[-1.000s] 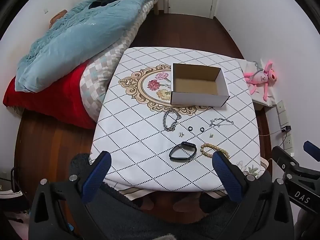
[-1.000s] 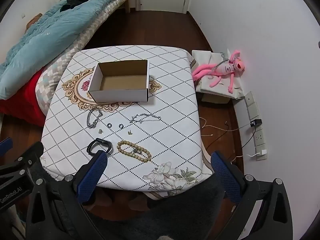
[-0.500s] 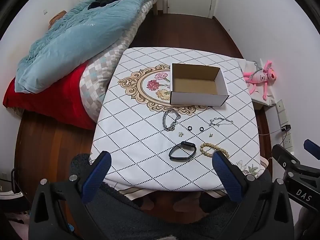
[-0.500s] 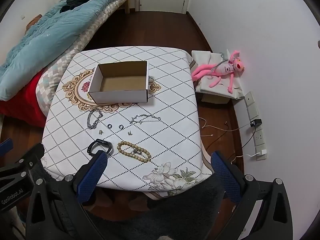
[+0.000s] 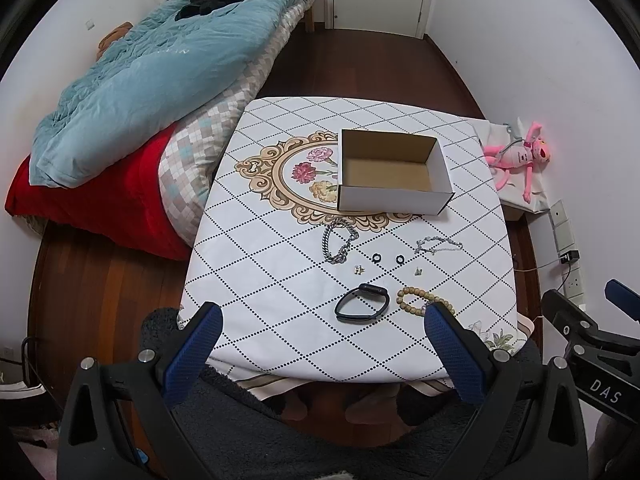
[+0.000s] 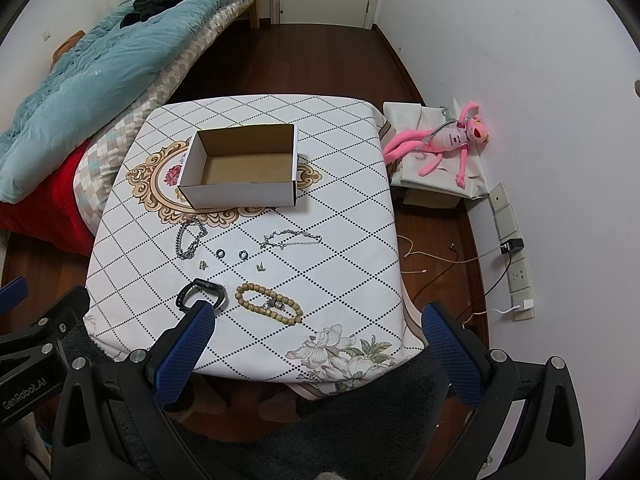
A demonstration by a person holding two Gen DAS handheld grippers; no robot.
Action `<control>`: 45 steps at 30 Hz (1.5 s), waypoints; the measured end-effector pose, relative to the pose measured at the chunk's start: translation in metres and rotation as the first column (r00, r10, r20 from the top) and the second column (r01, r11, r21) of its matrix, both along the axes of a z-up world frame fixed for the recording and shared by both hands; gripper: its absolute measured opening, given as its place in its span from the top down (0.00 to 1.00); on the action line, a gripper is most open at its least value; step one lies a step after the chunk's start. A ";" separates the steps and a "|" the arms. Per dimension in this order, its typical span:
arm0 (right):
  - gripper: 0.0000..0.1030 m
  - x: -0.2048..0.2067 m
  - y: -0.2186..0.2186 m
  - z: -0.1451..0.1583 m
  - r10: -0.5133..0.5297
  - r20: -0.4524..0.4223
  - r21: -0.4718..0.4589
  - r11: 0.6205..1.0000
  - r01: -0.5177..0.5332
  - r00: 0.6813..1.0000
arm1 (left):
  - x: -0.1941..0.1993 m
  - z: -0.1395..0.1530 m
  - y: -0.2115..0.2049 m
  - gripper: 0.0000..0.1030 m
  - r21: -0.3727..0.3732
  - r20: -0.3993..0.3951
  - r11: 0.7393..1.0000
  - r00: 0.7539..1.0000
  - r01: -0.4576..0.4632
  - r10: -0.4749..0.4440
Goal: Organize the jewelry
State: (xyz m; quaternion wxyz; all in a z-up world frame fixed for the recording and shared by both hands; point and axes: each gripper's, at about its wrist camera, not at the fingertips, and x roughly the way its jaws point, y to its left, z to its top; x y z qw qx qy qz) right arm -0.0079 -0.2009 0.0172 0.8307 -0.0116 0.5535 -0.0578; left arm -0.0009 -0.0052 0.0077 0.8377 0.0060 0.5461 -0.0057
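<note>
An empty white cardboard box (image 5: 394,176) (image 6: 244,170) stands on the patterned tablecloth (image 5: 280,264) (image 6: 352,216). In front of it lie a thick silver chain (image 5: 339,240) (image 6: 190,240), a thin silver chain (image 5: 438,245) (image 6: 290,238), two small black rings (image 5: 388,258) (image 6: 232,254), two tiny earrings (image 5: 359,268) (image 6: 261,267), a black band (image 5: 362,303) (image 6: 200,294) and a wooden bead bracelet (image 5: 420,300) (image 6: 268,303). My left gripper (image 5: 320,356) and right gripper (image 6: 316,356) are both open and empty, held above the table's near edge.
A bed with a blue duvet (image 5: 160,64) and red blanket (image 5: 100,196) borders the table's left side. A pink plush toy (image 6: 448,140) lies on a low box at the right wall. Cables and wall sockets (image 6: 516,264) are on the right. Dark wooden floor surrounds the table.
Both views have shifted very slightly; the jewelry and box have not moved. Both grippers stay open.
</note>
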 end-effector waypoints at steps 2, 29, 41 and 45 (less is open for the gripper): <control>0.00 -0.001 0.000 0.000 -0.001 -0.001 0.002 1.000 0.001 1.000 | 0.000 0.001 -0.001 0.00 0.000 0.001 1.000 1.000 0.003 -0.003; 0.00 -0.001 -0.002 0.005 -0.006 0.003 0.002 1.000 0.006 1.000 | 0.002 0.007 -0.007 0.00 -0.010 0.000 1.000 1.000 0.008 -0.008; 0.00 -0.001 -0.002 0.006 -0.005 0.003 0.000 1.000 0.005 1.000 | 0.001 0.007 -0.006 0.00 -0.013 0.000 1.000 1.000 0.009 -0.009; 0.00 -0.001 -0.001 0.005 -0.005 0.002 0.000 1.000 0.005 1.000 | 0.001 0.007 -0.006 0.00 -0.012 0.000 1.000 1.000 0.010 -0.010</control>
